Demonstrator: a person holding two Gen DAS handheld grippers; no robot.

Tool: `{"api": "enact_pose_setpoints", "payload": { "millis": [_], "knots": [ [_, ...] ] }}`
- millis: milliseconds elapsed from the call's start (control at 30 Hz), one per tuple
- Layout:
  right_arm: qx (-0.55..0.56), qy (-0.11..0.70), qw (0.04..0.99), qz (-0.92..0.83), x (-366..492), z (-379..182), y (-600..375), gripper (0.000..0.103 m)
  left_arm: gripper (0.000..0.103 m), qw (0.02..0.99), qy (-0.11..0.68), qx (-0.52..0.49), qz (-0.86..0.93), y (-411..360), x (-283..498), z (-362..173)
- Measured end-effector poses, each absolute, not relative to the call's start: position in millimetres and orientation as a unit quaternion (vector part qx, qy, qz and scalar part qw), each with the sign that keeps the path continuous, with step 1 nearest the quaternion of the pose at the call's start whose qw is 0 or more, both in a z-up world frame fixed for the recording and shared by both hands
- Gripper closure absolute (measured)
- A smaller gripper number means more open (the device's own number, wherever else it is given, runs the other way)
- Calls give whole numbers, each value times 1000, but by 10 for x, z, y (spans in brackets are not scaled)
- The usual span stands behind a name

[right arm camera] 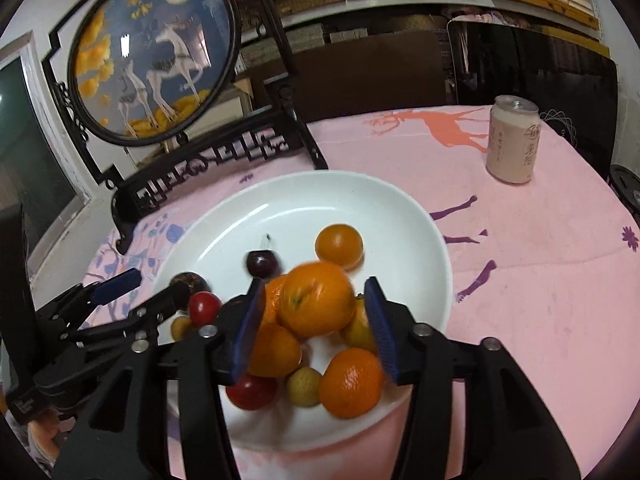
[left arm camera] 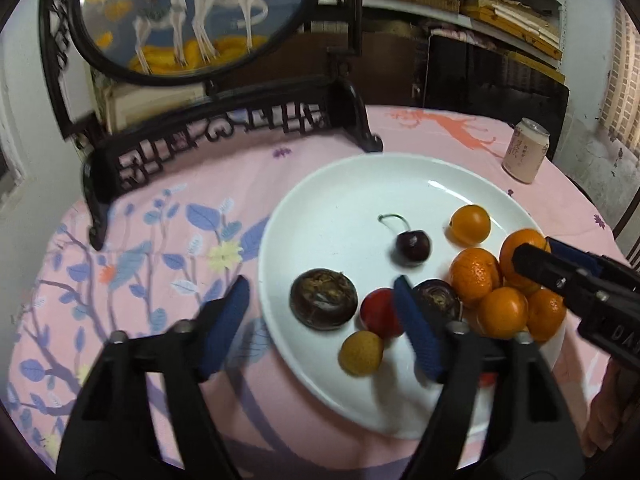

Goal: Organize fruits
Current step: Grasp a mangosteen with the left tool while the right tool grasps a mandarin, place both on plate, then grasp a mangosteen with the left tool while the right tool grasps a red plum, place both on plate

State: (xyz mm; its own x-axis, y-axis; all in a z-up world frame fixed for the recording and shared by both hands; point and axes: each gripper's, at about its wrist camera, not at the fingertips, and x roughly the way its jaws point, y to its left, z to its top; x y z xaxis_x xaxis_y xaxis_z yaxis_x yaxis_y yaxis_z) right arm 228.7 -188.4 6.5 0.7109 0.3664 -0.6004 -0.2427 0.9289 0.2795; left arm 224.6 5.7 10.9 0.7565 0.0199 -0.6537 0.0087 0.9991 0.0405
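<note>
A white plate (left arm camera: 340,184) (right arm camera: 320,192) on the pink cloth holds a cherry (left arm camera: 413,246), a dark water chestnut (left arm camera: 323,298), a red tomato (left arm camera: 378,312), a yellow longan (left arm camera: 361,352) and a pile of oranges (left arm camera: 476,276). My left gripper (left arm camera: 320,320) hangs open over the plate's near left side, the chestnut and tomato showing between its blue pads, untouched. My right gripper (right arm camera: 314,328) is over the orange pile. A blurred orange (right arm camera: 316,300) sits between its pads, with a small gap on each side.
A pale drink can (left arm camera: 526,150) (right arm camera: 514,140) stands at the table's far right. A round painted screen (left arm camera: 192,16) on a dark carved stand (left arm camera: 224,136) occupies the far left. A dark chair and shelves are behind the table.
</note>
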Motion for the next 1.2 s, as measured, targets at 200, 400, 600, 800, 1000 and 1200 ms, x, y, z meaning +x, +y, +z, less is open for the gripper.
{"api": "enact_pose_setpoints", "payload": {
  "millis": [200, 400, 600, 800, 1000, 1200],
  "knots": [
    [133, 331, 917, 177, 1923, 185, -2155, 45, 20, 943, 334, 14, -14, 87, 1872, 228],
    [153, 337, 907, 202, 1461, 113, -2269, 44, 16, 937, 347, 33, -16, 121, 1428, 76],
    [154, 345, 903, 202, 1050, -19, -2358, 42, 12, 939, 338, 39, -41, 139, 953, 83],
    [159, 347, 903, 195, 992, -50, -2422, 42, 11, 932, 346, 52, -96, 12, 616, 19],
    [157, 356, 901, 191, 1020, -78, -2439, 42, 10, 918, 366, 84, -130, -146, 569, -97],
    [156, 355, 902, 190, 1019, -76, -2444, 42, 5, 908, 396, 88, -108, -117, 688, -235]
  ]
}}
